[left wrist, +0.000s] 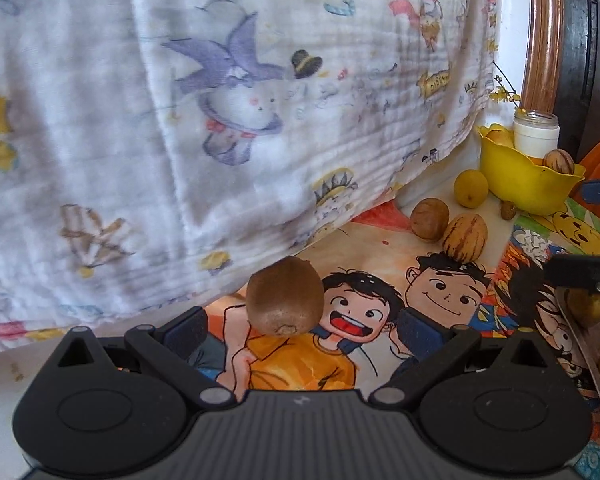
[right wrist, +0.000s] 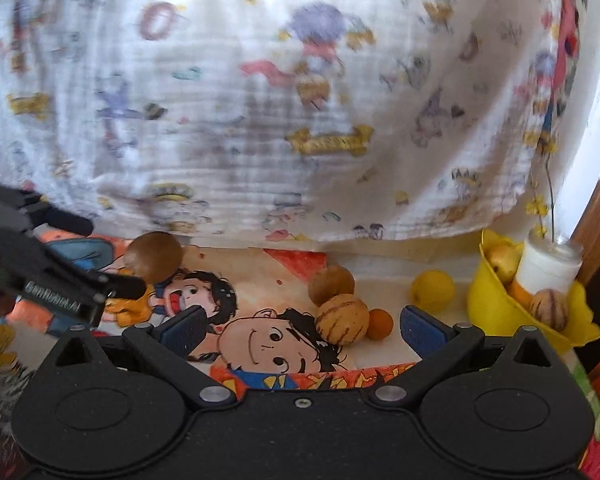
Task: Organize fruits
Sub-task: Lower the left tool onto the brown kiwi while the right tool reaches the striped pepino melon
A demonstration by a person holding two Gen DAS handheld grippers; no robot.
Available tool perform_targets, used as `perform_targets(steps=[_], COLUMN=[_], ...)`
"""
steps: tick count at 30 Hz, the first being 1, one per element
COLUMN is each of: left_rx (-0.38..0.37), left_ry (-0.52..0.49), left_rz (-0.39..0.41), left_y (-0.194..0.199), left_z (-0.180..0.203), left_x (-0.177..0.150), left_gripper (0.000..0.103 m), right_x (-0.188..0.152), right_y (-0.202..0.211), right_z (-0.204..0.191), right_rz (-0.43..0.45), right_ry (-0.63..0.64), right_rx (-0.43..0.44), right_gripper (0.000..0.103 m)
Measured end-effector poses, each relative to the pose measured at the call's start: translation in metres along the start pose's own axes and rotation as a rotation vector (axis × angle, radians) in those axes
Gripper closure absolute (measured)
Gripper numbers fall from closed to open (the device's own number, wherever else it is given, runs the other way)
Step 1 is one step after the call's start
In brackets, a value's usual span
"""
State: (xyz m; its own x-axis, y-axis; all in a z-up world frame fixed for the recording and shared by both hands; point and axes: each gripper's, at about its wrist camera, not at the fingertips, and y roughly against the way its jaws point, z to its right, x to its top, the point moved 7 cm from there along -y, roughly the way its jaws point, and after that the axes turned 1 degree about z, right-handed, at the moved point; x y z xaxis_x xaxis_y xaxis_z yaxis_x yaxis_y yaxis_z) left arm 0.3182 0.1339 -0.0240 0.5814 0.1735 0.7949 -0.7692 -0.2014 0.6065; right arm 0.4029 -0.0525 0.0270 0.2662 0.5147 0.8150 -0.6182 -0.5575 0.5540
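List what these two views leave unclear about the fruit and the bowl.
- Yellow bowl contents: both views; its wall and the white jar hide most fruit inside.
- Small orange fruit: right view; half behind the striped fruit.
- Right-edge yellow fruit: left view; dark gripper parts cover it.

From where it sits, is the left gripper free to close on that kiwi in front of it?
Probably yes. The left gripper is open, and the kiwi lies just ahead between its fingers with nothing between; the draped cloth hangs close behind.
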Motion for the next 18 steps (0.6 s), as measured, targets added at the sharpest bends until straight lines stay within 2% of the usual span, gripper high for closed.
perform_targets(steps=[6,18], left_rx=[0.014,0.068], left_ry=[0.042,0.143], left_rz=[0.004,0.002], left_y=[-0.017,-0.047], left_z=[-0.003,-0.006], left_x=[0.0,0.001], left_gripper=[0.0,0.002], right_x=[0.002,-0.013], right_y=[-0.033,-0.098], right_z=[0.018,0.041], right_rz=[-0.047,-0.195], right_ry=[-0.154,-0.477], right_rx=[0.008,0.012], right_gripper=[0.001,0.015])
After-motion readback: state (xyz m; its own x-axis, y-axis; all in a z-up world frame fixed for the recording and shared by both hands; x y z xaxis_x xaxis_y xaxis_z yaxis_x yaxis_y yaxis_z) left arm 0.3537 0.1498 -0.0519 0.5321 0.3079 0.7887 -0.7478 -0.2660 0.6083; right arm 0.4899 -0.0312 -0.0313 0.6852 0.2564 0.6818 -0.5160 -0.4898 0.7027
